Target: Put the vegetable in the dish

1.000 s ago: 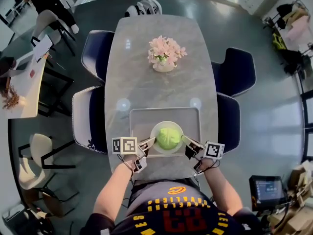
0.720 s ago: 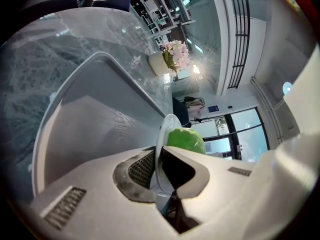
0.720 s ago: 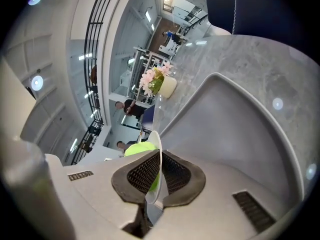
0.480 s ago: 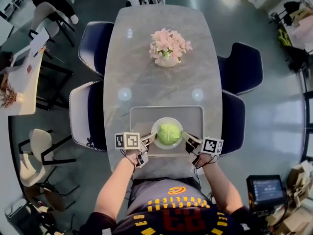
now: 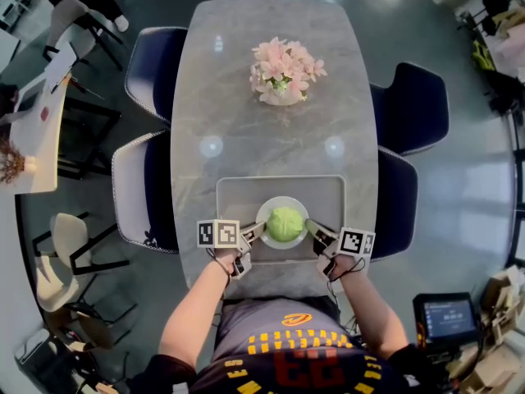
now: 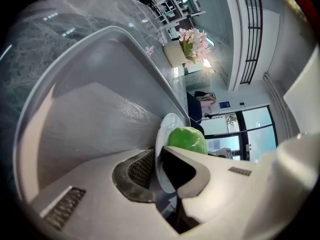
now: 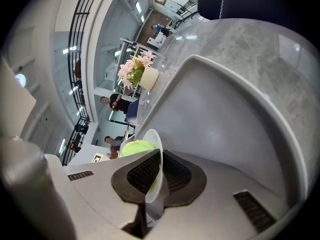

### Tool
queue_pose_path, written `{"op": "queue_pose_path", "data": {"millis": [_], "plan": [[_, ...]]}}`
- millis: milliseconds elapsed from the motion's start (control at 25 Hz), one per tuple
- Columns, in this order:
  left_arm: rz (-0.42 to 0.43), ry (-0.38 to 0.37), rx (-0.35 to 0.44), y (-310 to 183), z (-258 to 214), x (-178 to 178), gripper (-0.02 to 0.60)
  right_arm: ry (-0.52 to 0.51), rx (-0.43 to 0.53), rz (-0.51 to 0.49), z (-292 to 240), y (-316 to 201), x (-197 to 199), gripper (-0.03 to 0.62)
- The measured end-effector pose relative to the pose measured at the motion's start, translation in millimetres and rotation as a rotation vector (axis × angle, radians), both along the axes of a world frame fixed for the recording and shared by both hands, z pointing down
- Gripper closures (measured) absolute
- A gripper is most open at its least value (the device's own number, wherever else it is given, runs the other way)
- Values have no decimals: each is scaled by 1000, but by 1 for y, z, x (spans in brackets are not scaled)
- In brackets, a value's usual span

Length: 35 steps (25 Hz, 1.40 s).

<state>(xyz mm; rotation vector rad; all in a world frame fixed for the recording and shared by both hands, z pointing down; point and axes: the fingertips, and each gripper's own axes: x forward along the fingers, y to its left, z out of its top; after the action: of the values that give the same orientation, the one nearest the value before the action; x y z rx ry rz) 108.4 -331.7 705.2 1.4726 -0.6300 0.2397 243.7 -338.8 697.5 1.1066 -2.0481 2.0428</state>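
A round green vegetable [image 5: 285, 222] lies in a white dish [image 5: 264, 214] on a grey tray [image 5: 242, 194] at the near end of the table. My left gripper [image 5: 257, 231] is shut on the dish's left rim, and my right gripper [image 5: 312, 229] is shut on its right rim. In the left gripper view the dish rim [image 6: 163, 134] stands edge-on between the jaws of the left gripper [image 6: 159, 166], with the vegetable [image 6: 188, 139] behind it. In the right gripper view the right gripper [image 7: 152, 180] clamps the dish rim [image 7: 154, 140], and the vegetable [image 7: 134, 148] shows past it.
A vase of pink flowers [image 5: 284, 72] stands at the middle of the grey marble table [image 5: 246, 130]. Dark blue chairs [image 5: 152, 68] line both long sides. The tray's raised edge [image 6: 125, 34] curves round the dish.
Both grippers keep their hold on the dish rim. The head view has shifted a little; the dish stays at about the same spot on the tray.
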Motion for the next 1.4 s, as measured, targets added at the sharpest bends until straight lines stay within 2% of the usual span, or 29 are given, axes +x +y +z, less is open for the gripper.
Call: {"op": "queue_pose_path", "data": {"millis": [200, 400, 600, 1080, 1400], "plan": [[2, -27, 5, -1, 1, 0, 551, 16, -33, 2, 8, 0, 1, 579], [-24, -63, -36, -1, 4, 0, 551, 26, -4, -25, 10, -5, 1, 579], [-22, -83, -42, -1, 6, -1, 549, 44, -12, -27, 12, -7, 0, 579], [-30, -211, -27, -1, 7, -1, 537, 136, -6, 0, 14, -4, 2, 579], [-23, -267, -22, 2, 7, -2, 532, 226, 2, -14, 13, -1, 1, 572]]}}
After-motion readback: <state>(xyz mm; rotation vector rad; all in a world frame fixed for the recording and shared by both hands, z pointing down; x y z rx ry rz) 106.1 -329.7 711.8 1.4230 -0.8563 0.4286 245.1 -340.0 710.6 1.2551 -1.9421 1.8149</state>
